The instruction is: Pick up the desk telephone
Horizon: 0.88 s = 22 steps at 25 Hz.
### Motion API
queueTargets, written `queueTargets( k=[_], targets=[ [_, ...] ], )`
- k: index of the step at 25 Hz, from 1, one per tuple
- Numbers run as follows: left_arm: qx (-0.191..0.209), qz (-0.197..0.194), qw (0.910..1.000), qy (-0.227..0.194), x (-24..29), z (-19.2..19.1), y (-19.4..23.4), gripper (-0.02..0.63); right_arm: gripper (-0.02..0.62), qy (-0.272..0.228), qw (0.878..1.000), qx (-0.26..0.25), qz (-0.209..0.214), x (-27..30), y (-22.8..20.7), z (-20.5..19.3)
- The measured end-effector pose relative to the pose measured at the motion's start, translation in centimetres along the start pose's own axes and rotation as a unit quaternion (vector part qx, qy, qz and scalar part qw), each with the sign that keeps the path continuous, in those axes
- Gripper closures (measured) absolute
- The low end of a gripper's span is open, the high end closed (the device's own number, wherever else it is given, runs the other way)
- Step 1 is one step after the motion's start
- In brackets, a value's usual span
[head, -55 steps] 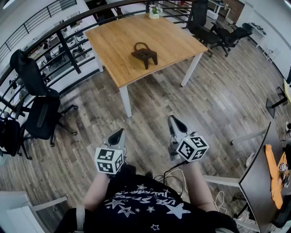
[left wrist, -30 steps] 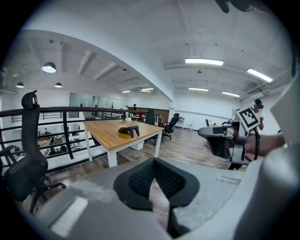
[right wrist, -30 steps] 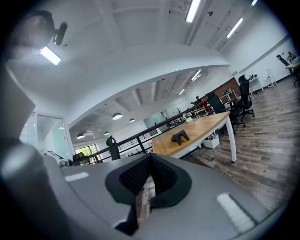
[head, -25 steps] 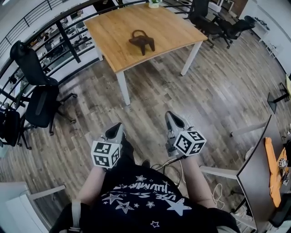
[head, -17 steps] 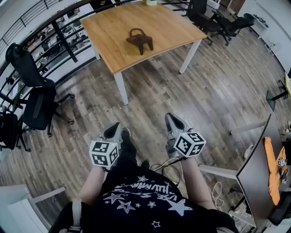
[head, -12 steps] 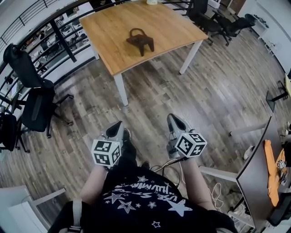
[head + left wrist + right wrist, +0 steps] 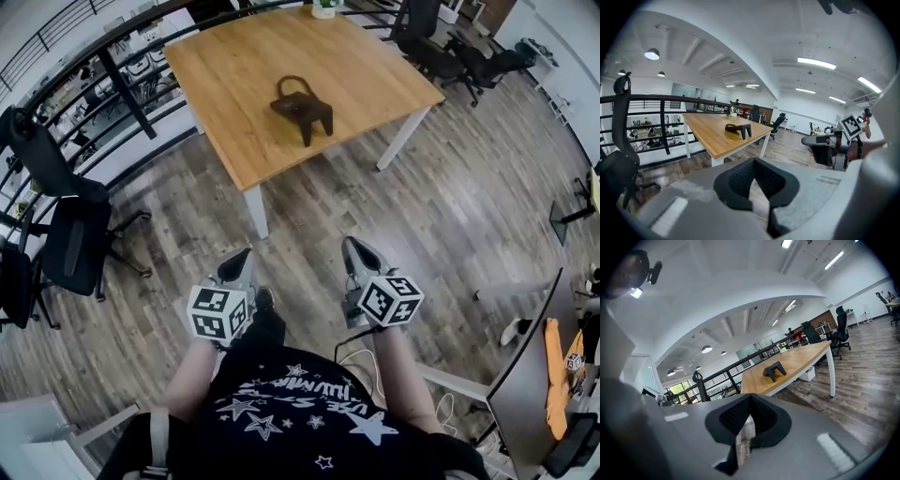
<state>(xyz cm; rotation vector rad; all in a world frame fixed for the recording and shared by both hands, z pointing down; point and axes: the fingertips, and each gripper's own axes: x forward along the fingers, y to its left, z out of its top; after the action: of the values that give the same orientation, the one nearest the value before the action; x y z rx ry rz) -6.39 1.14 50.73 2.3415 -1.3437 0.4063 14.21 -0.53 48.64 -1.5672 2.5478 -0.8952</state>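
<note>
The desk telephone (image 7: 302, 106), a dark low object with a looped handle, sits near the middle of a wooden table (image 7: 234, 66). It also appears far ahead as the telephone (image 7: 738, 128) in the left gripper view and the telephone (image 7: 774, 370) in the right gripper view. My left gripper (image 7: 246, 255) and right gripper (image 7: 352, 244) are held side by side in front of my body, over the wooden floor and well short of the table. Both are shut with nothing in them; the left gripper (image 7: 754, 160) and right gripper (image 7: 750, 397) show their tips meeting.
Black office chairs (image 7: 70, 234) stand at the left by a black railing (image 7: 122, 94). More chairs (image 7: 431, 56) are behind the table's far right corner. A small plant pot (image 7: 325, 7) sits on the table's far edge. A dark desk (image 7: 534, 375) runs along the right.
The table and telephone have drawn nearer and lower in the head view as I walk towards them. Both grippers keep the same shut pose in front of me.
</note>
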Motion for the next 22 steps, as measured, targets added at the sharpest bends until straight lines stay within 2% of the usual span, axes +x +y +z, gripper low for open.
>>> queueTargets(
  k=[7,19,20,21,22],
  targets=[
    [-0.007,-0.01,0.9999,-0.005,3.8,3.8,4.6,0.604,0.592,0.005,1.0,0.009,-0.018,6.0,-0.7,2.8],
    [-0.011,-0.034,0.9993,0.004,8.2,6.6,12.2,0.604,0.591,0.003,0.997,0.055,-0.051,14.3,-1.2,5.2],
    [-0.01,-0.04,0.9991,0.006,8.4,6.7,12.5,0.604,0.584,0.003,0.997,0.06,-0.052,14.7,-1.2,5.3],
    [-0.008,-0.044,0.9989,0.009,8.6,6.7,12.7,0.604,0.539,0.002,0.996,0.068,-0.053,15.1,-1.3,5.3],
    [-0.007,-0.048,0.9988,0.012,8.8,6.7,13.0,0.604,0.521,0.001,0.995,0.08,-0.053,15.5,-1.3,5.3]
  ],
)
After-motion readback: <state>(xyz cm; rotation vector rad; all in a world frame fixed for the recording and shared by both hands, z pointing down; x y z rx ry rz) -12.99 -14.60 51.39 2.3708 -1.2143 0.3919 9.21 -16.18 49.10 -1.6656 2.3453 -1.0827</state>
